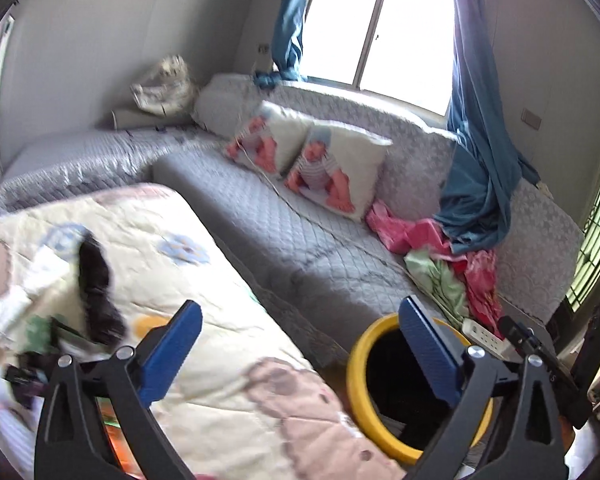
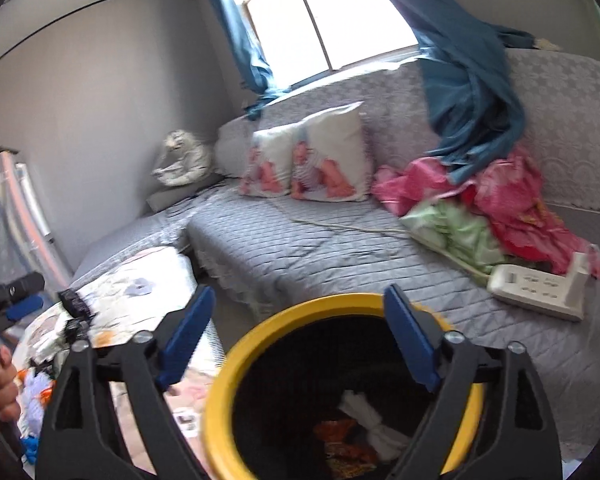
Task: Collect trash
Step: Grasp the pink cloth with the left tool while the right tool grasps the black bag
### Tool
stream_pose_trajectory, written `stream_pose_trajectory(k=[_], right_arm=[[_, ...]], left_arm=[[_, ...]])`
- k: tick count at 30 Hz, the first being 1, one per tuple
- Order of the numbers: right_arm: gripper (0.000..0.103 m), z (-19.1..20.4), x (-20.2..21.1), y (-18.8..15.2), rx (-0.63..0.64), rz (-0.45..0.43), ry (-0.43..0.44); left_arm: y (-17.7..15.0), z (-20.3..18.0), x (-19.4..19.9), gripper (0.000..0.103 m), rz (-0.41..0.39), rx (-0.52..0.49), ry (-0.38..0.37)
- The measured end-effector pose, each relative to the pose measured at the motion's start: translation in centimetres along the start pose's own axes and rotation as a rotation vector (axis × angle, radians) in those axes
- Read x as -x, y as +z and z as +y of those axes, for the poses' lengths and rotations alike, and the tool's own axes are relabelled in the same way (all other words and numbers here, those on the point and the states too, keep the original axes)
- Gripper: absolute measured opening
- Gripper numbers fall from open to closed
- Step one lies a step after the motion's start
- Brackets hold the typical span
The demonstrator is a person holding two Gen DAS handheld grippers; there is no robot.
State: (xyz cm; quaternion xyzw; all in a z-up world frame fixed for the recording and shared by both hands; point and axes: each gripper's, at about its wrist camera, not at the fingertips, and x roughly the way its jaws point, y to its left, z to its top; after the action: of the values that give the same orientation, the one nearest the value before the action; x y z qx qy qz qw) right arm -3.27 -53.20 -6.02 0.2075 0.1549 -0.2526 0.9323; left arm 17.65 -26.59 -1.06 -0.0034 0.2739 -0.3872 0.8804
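A yellow-rimmed black trash bin (image 2: 220,400) stands on the floor by the sofa; it also shows in the left wrist view (image 1: 354,376). White crumpled paper (image 2: 364,412) and an orange wrapper (image 2: 336,432) lie inside it. My right gripper (image 2: 300,336) is open and empty, just above the bin's mouth. My left gripper (image 1: 300,344) is open and empty, over the quilt-covered table (image 1: 204,280) to the left of the bin. Trash lies on the quilt: a black wrapper (image 1: 96,280), white paper (image 1: 40,272) and more blurred pieces at the left edge (image 2: 72,304).
A grey L-shaped sofa (image 1: 300,232) has two printed cushions (image 1: 336,168), pink and green cloth (image 2: 500,208), a blue curtain (image 2: 472,112) and a white power strip (image 2: 536,288). A bag (image 1: 164,88) sits in the far corner.
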Motion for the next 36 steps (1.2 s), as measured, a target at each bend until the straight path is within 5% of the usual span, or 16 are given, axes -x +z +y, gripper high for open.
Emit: stream_pose_trajectory(k=[8, 17, 25, 36], right_arm=[[0.093, 9.0, -0.9, -1.7, 0.132, 0.060, 0.250], [0.094, 18.6, -0.6, -5.1, 0.277, 0.141, 0.442], [0.094, 24.9, -2.9, -6.4, 0.360, 0.172, 0.475], [0.094, 31.2, -8.8, -7.5, 0.432, 0.183, 0.475]], left_arm=[[0.5, 9.8, 9.7, 0.095, -0.130, 0.059, 0.169], [-5.3, 20.3, 19.2, 0.095, -0.132, 0.186, 0.405], [-12.7, 21.6, 23.5, 0.095, -0.082, 0.257, 0.502], [-18.3, 21.6, 22.2, 0.095, 0.026, 0.341, 0.546]])
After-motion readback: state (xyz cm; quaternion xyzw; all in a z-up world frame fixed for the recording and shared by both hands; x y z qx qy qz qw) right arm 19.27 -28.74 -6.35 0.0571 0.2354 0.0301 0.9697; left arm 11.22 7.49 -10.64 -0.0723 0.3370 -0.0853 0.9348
